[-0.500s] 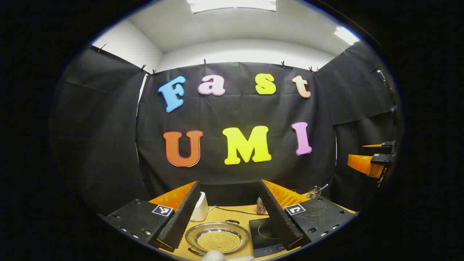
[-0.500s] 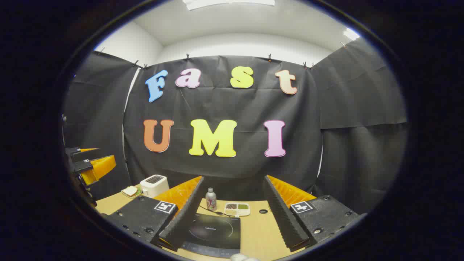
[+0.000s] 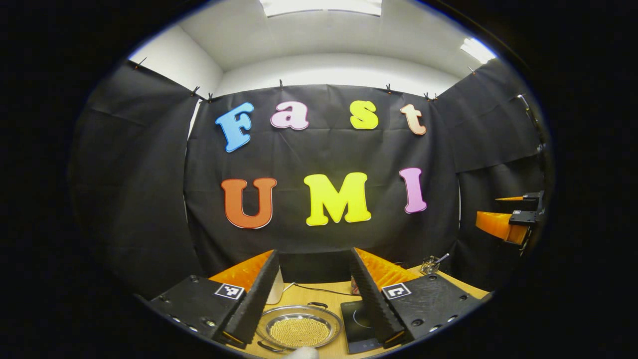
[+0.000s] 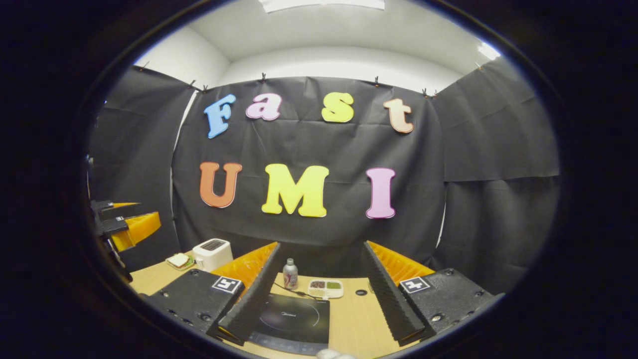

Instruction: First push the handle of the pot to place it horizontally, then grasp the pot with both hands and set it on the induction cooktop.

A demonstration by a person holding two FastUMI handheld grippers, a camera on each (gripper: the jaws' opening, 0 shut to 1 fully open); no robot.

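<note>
Overhead, both grippers hang above the bench, apart from everything on it.

Left gripper (image 3: 313, 291): jaws wide, holding nothing. Between its fingers, in the left gripper view, sits the pot (image 3: 299, 327), a shallow steel pan filled with small yellowish beads, near the bench's (image 3: 319, 295) front edge. One dark loop handle (image 3: 317, 304) lies at its far rim. Just right of the pot, the induction cooktop (image 3: 360, 324), partly hidden behind the right-hand finger. A white toaster (image 3: 275, 293) peeks past the left-hand finger toward the back edge.

Right gripper (image 4: 320, 289): jaws wide, empty. In the right gripper view the cooktop lies below and between its fingers, toward the front edge. Behind it stand a small bottle (image 4: 290, 273) and a divided tray (image 4: 325, 288) of grains. Toaster at the back left corner, a plate with a sandwich (image 4: 179, 261) beside it.
</note>
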